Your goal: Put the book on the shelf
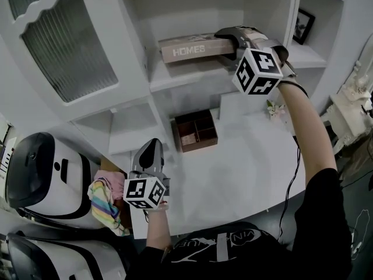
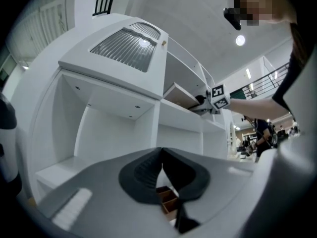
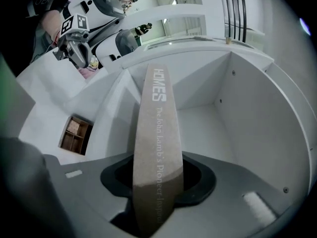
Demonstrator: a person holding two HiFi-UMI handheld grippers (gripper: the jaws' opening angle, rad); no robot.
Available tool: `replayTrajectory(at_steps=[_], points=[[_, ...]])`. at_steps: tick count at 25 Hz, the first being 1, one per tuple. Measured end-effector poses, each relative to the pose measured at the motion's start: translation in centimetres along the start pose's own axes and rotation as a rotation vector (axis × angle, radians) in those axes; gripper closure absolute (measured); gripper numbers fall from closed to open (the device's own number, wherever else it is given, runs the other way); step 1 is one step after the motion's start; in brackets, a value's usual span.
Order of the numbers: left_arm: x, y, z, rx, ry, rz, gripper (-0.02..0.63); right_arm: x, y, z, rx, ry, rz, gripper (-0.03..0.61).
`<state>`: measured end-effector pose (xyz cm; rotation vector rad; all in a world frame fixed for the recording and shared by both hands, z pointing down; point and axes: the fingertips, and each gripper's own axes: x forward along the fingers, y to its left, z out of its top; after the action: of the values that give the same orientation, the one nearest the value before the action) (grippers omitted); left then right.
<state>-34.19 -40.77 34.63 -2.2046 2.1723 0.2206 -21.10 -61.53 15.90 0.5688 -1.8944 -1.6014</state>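
A tan book (image 1: 189, 48) with "HOMES" on its spine lies lengthwise in an upper compartment of the white shelf (image 1: 186, 77). My right gripper (image 1: 224, 42) is shut on the book's right end. In the right gripper view the spine (image 3: 156, 148) runs from between the jaws of that gripper (image 3: 157, 182) into the compartment. My left gripper (image 1: 152, 147) hangs low over the white table (image 1: 245, 168), shut with nothing in it. In the left gripper view its tips (image 2: 162, 175) meet, and the right gripper (image 2: 218, 97) shows far off at the shelf.
A brown wooden divided box (image 1: 196, 130) sits on the table under the shelf. A framed picture (image 1: 303, 25) stands in a right compartment. A ribbed glass door (image 1: 64, 45) is at upper left. White and black machines (image 1: 41, 174) and a striped cloth (image 1: 108, 200) are at left.
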Motion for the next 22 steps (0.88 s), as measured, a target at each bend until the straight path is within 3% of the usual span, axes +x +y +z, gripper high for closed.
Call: replayTrajectory(at_steps=[10, 18, 22], points=[[0.5, 1.6, 0.2, -0.033, -0.013, 0.004, 0.614, 2.9, 0.3, -0.7, -0.044, 0.027, 0.064, 0.393], [0.5, 3.2, 0.6, -0.068, -0.033, 0.012, 0.614, 3.9, 1.1, 0.4, -0.057, -0.005, 0.188, 0.38], [0.5, 3.5, 0.8, -0.08, -0.043, 0.013, 0.614, 3.5, 0.8, 1.0, -0.028, -0.027, 0.27, 0.327]])
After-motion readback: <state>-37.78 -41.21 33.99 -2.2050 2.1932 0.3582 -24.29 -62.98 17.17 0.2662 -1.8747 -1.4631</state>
